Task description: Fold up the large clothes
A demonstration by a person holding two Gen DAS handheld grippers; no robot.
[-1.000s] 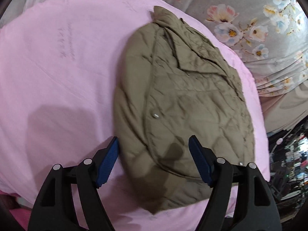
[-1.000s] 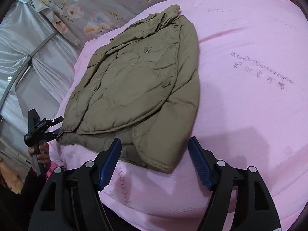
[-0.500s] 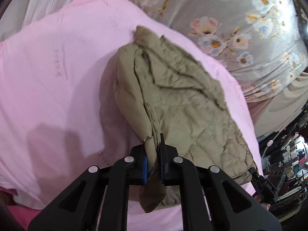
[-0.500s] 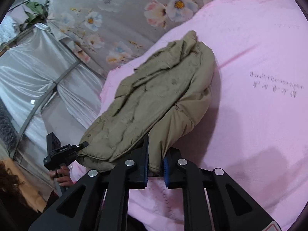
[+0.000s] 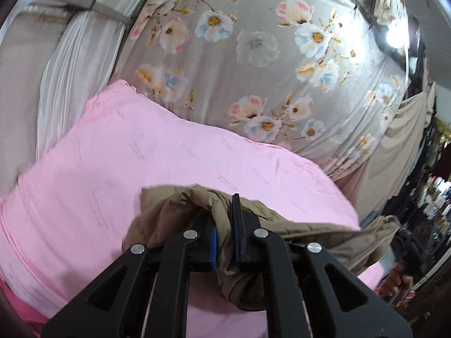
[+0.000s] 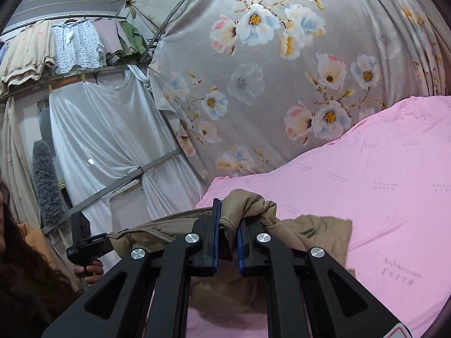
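An olive-tan quilted jacket point(image 5: 310, 231) is lifted off the pink bed sheet point(image 5: 169, 163). My left gripper point(image 5: 225, 242) is shut on a bunched edge of the jacket, which stretches away to the right and hangs below the jaws. In the right wrist view my right gripper point(image 6: 227, 242) is shut on another bunched edge of the jacket point(image 6: 248, 205); cloth stretches left toward my other hand and droops onto the pink sheet point(image 6: 394, 183). Most of the jacket is hidden behind the grippers.
A grey floral curtain point(image 5: 267, 70) hangs behind the bed, also in the right wrist view point(image 6: 267, 84). White satin drapes point(image 6: 98, 140), a grey duster point(image 6: 46, 183) and hanging clothes point(image 6: 70, 48) are at the left. Cluttered shelves point(image 5: 431, 197) are at the right.
Both grippers, open over the flat jacket a second ago, closed on its near edge and then lifted it up off the sheet; the views now tilt toward the curtain.
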